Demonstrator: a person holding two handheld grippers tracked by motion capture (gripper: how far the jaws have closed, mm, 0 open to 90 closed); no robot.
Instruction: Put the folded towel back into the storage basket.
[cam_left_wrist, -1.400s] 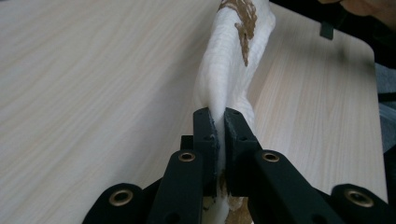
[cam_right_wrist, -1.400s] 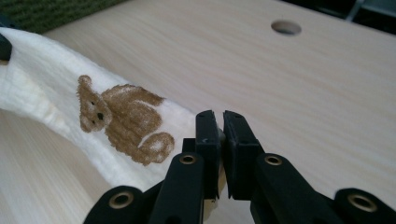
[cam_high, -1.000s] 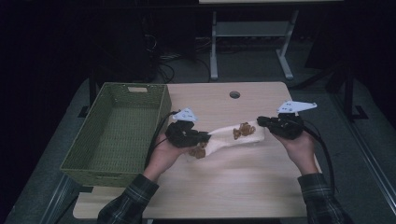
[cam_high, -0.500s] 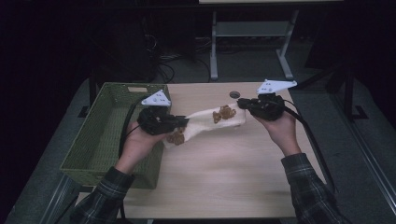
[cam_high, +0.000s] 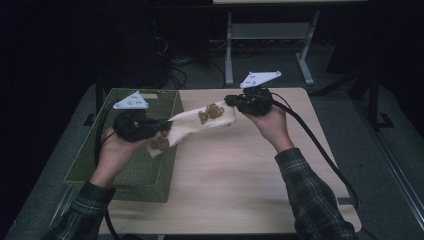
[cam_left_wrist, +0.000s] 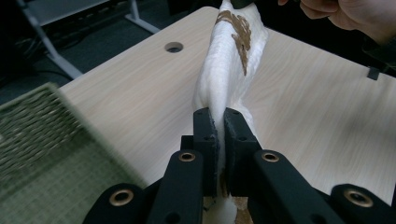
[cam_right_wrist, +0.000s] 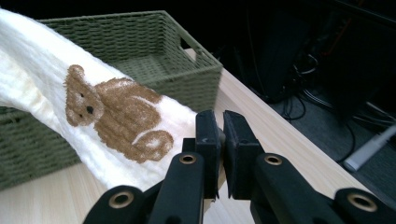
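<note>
Both grippers are clamped on the cream knitted cloth with brown bear prints (cam_high: 200, 122), left gripper (cam_high: 159, 129) at one end, right gripper (cam_high: 231, 102) at the other; it hangs stretched over the table, reaching the green woven basket (cam_high: 100, 170); I'd keep it taut, then lower evenly.

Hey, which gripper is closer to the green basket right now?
The left. The left gripper hangs over the green basket's right edge, shut on one end of the towel. The right gripper holds the other end over the table, beside the basket.
</note>
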